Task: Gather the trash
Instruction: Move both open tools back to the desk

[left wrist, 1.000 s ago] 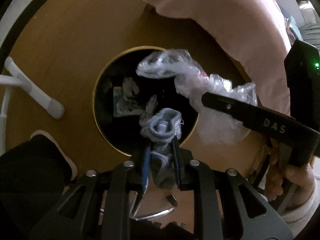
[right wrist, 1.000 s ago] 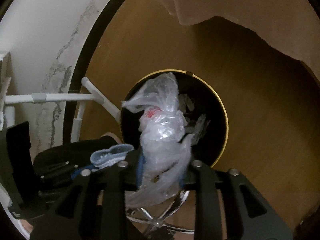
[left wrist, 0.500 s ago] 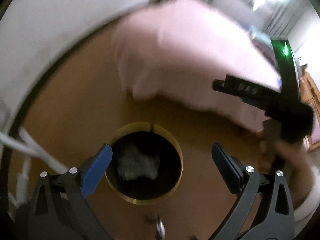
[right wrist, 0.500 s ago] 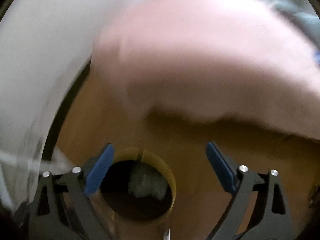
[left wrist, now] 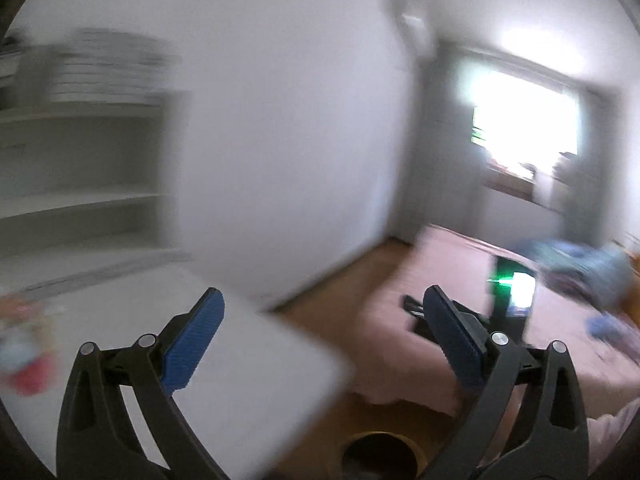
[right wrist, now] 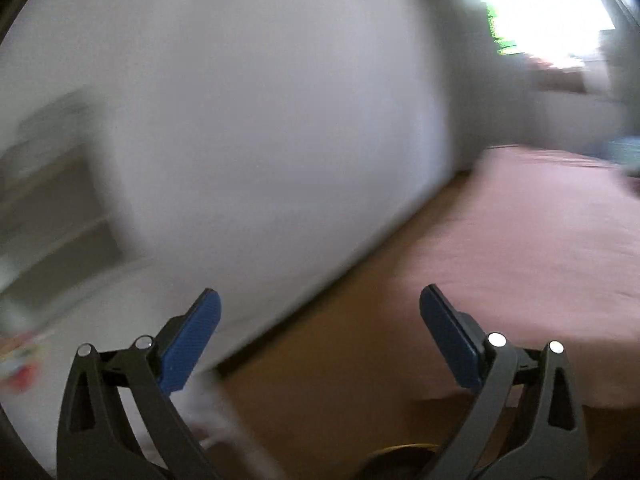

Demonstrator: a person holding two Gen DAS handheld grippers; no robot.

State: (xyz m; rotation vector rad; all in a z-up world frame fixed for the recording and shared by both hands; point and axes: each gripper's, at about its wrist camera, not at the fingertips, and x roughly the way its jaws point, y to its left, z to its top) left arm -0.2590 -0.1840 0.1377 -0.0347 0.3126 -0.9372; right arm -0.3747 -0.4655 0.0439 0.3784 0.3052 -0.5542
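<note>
From the left wrist view, the bin (left wrist: 382,454) sits on the floor (left wrist: 340,288) at six o'clock. The table (left wrist: 256,384) lies at eight o'clock, shelves (left wrist: 80,168) behind it at ten. The bed (left wrist: 460,272) spreads at four o'clock, the window (left wrist: 524,120) beyond at two. The wall (left wrist: 288,140) stands at twelve, between shelves and window.
</note>
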